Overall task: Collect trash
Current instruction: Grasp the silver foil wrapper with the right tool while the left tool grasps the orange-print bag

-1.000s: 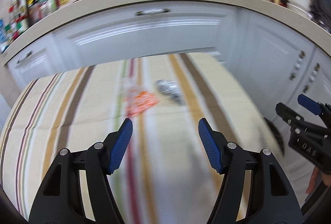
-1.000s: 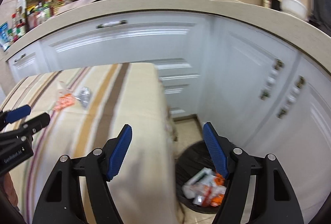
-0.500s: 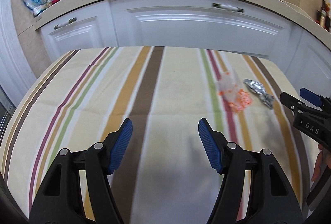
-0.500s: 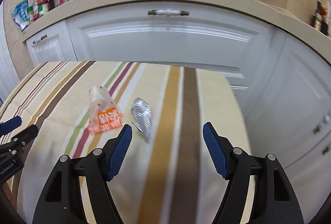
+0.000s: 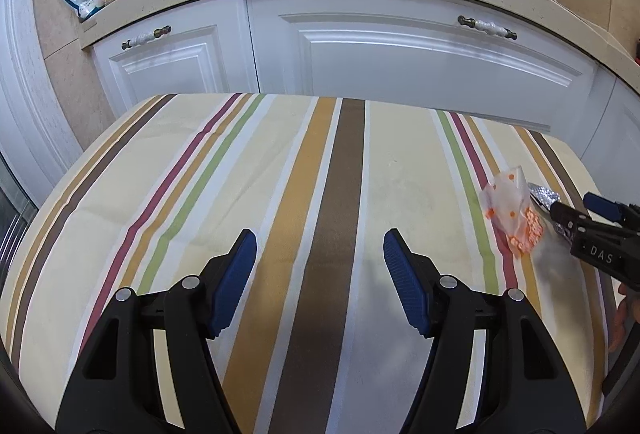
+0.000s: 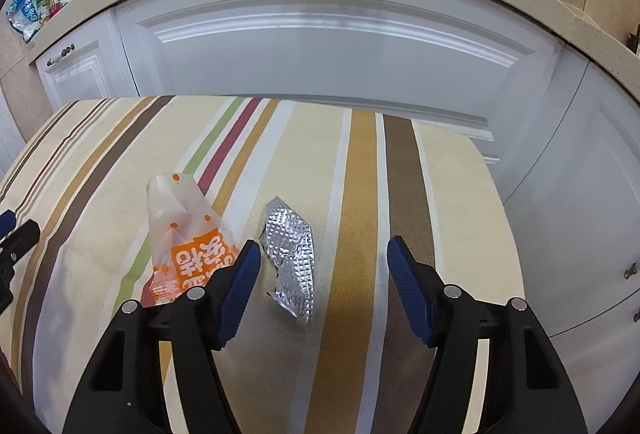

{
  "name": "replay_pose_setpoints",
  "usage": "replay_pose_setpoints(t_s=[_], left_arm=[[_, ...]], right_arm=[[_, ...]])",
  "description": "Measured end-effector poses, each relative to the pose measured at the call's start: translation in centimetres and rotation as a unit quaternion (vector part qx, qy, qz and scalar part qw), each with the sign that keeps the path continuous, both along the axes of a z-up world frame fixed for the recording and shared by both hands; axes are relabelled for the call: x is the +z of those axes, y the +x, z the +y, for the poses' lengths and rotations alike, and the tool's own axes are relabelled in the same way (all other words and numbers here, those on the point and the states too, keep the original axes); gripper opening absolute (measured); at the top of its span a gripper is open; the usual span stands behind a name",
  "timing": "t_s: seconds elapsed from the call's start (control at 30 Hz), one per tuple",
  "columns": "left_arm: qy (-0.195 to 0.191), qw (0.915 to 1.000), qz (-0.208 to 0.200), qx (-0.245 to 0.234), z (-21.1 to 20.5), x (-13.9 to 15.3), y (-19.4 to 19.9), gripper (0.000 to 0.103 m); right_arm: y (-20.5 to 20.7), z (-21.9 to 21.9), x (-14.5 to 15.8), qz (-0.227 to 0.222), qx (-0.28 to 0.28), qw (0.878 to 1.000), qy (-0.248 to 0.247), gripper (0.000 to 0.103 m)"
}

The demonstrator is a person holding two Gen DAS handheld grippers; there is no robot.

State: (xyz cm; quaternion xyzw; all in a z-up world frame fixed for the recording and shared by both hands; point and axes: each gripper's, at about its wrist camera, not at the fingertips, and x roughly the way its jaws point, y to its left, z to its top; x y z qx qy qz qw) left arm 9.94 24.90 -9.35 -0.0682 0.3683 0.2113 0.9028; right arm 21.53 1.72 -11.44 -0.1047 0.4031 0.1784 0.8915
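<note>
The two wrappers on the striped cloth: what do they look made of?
Silver wrapper: apparently metallised foil, shiny with an embossed diamond grid, crumpled. Orange-printed bag: probably thin plastic film, translucent at its top, glossy and creased. Both lie loose on the woven-looking tablecloth.

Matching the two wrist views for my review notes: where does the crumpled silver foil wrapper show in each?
Left wrist: silver foil wrapper at far right, mostly hidden behind the orange-and-clear plastic bag and the right gripper.
Right wrist: lower centre, in front of the open jaws.
Shared landmark: that bag, lying beside it.

shiny embossed foil wrapper (image 6: 291, 254), glossy clear plastic bag (image 6: 185, 234), matt woven striped cloth (image 6: 360, 193).
</note>
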Motion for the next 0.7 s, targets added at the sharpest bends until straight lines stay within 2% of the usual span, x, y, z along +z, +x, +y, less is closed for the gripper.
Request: replay_pose_setpoints(t_s=[0.1,0.27,0.37,0.47,0.7], left_arm=[[-0.004,1.0,-0.002,-0.003,-0.2,0.1,0.4,0.064],[-0.017,0.9997,-0.002,-0.019,-1.9,0.2,1.3,0.064],[-0.019,0.9992,-0.003,-0.035,-3.5,0.3,1.9,0.065],[-0.022,0.9984,-0.003,-0.052,-5.3,0.3,2.8,0.069],[-0.031,0.9959,0.004,-0.085,-8.6,-0.3,5.6,0.069]], right_arm=[[0.4,0.1,-0.7,0.019,0.003,1.0,-0.001,0.052],[0.4,-0.3,-0.8,0.027,0.01,0.999,0.019,0.027],[0.2,-1.1,-0.8,0.024,0.004,0.999,0.023,0.026],[0.0,-2.5,-0.6,0.019,-0.007,0.999,0.032,0.026],[-0.6,-5.7,-0.2,0.005,-0.026,0.999,0.04,0.026]])
